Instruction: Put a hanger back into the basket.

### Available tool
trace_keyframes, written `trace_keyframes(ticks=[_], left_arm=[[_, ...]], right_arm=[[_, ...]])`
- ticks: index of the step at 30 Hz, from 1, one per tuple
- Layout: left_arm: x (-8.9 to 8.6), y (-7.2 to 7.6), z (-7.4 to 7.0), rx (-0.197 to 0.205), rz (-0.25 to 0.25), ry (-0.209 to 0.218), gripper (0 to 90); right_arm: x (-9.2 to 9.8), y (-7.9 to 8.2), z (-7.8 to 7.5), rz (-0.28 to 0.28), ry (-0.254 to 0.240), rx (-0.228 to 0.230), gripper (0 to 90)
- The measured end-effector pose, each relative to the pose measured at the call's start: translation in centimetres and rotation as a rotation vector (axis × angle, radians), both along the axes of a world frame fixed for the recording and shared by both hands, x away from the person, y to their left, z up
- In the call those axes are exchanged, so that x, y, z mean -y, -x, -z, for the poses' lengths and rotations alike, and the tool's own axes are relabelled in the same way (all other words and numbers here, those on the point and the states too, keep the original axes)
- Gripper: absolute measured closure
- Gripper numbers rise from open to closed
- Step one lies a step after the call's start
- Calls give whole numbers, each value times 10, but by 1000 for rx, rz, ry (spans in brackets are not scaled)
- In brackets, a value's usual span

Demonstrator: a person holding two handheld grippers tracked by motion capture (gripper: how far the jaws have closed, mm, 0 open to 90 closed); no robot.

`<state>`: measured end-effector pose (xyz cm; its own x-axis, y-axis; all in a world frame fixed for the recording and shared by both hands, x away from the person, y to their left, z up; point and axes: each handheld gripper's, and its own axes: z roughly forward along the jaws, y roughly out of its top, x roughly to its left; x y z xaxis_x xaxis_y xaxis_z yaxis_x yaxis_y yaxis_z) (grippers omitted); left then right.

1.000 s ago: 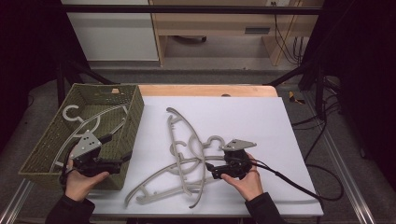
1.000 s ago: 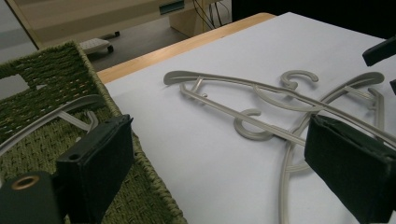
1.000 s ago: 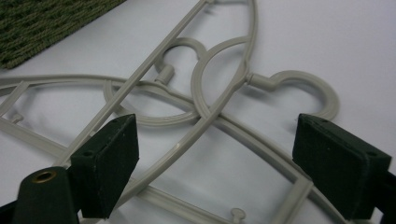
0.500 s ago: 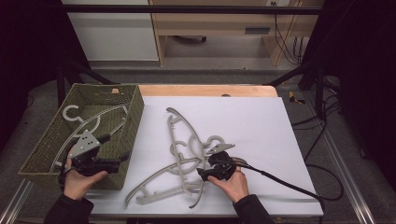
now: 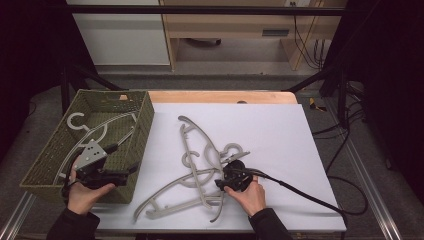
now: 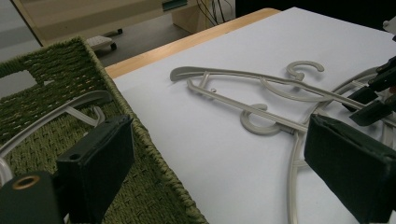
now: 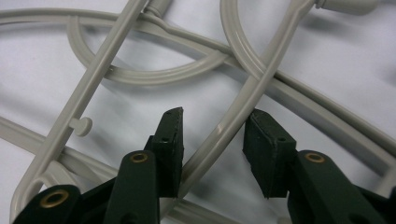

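Several grey plastic hangers [image 5: 200, 170] lie tangled on the white table top [image 5: 270, 130]. One more grey hanger [image 5: 95, 131] lies inside the green woven basket [image 5: 145, 120] at the left. My right gripper [image 5: 223, 173] is low on the tangle, and its jaws have just been closing. In the right gripper view, one hanger bar [image 7: 243, 98] runs between the jaws of the right gripper [image 7: 215, 116]; a gap still shows beside the right pad. My left gripper [image 5: 122, 159] hovers open over the basket's near right corner. Nothing is between the jaws of the left gripper [image 6: 217, 135].
The right gripper's black cable [image 5: 310, 197] trails across the table's near right part. A wooden table edge [image 5: 220, 96] runs behind the white sheet, with cabinets and a shelf beyond. The basket wall [image 6: 154, 154] rises right beside the left jaws.
The right hand has moved left and down onto the hanger pile, and its jaws have narrowed around a hanger bar. The left hand and its gripper have stayed put.
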<state>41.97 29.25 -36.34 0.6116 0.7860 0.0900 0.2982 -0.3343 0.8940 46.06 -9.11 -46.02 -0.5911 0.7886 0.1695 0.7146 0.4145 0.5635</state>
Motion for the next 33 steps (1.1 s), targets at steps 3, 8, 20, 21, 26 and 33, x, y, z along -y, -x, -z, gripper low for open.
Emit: trace_keyframes(ticks=[3,8,20,21,26,33], left_arm=[[0,0,-1,2,-2,4,80],[0,1,-1,3,-5,1,83],[1,0,0,0,-1,-8,86],[2,0,0,0,0,-9,86],[5,0,1,0,6,-15,86],[5,1,0,1,9,-14,87]], right_arm=[[6,-1,-1,22,15,-15,631],[17,-5,-4,72,36,-40,693],[31,-10,-5,80,56,-32,804],[30,-10,-5,89,57,-38,784],[33,-17,0,48,66,0,777],[35,-18,0,38,72,-9,818]])
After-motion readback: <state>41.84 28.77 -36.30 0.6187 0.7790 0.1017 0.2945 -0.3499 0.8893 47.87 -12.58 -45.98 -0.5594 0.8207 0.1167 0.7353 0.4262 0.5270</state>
